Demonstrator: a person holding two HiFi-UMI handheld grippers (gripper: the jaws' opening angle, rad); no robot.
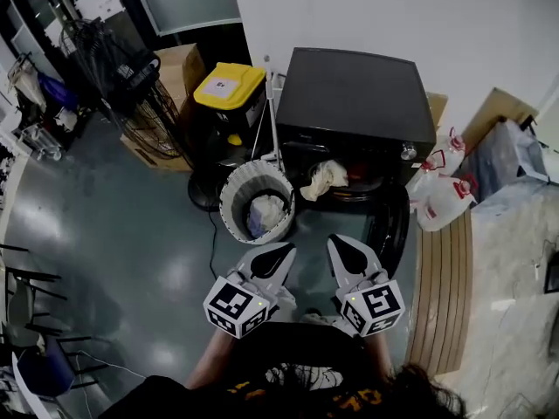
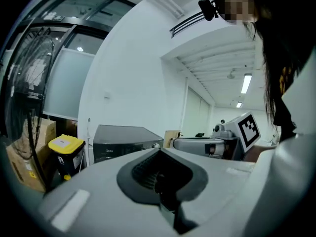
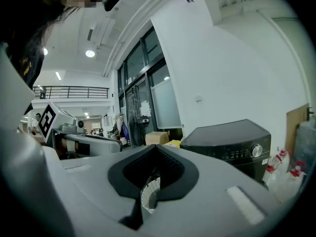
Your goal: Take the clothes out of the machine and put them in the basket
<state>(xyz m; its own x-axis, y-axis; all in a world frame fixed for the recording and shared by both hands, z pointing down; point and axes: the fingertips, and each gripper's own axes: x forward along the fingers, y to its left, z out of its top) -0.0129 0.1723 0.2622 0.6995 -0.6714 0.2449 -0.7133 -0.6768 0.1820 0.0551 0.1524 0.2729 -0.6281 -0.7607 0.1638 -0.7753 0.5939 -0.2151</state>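
Low in the middle of the frame I have the left gripper (image 1: 281,253) and right gripper (image 1: 342,247), each with jaws together and nothing between them. Above them, on the glossy grey-green floor (image 1: 113,234), the white ribbed round basket (image 1: 229,197) holds 1 pale garment (image 1: 265,212). Just to its right, a cream cloth (image 1: 323,179) hangs from the black front-loading washing machine (image 1: 354,94), which stands against a white wall (image 1: 393,16).

Head view: the machine's (image 1: 354,94) top conceals most of the drum, and a pale cloth (image 1: 324,180) masks the opening. Right gripper view: only a ribbed sliver of the basket (image 3: 148,194) shows behind the right claw (image 3: 156,148). Left gripper view: the left claw (image 2: 159,151) hides it entirely.
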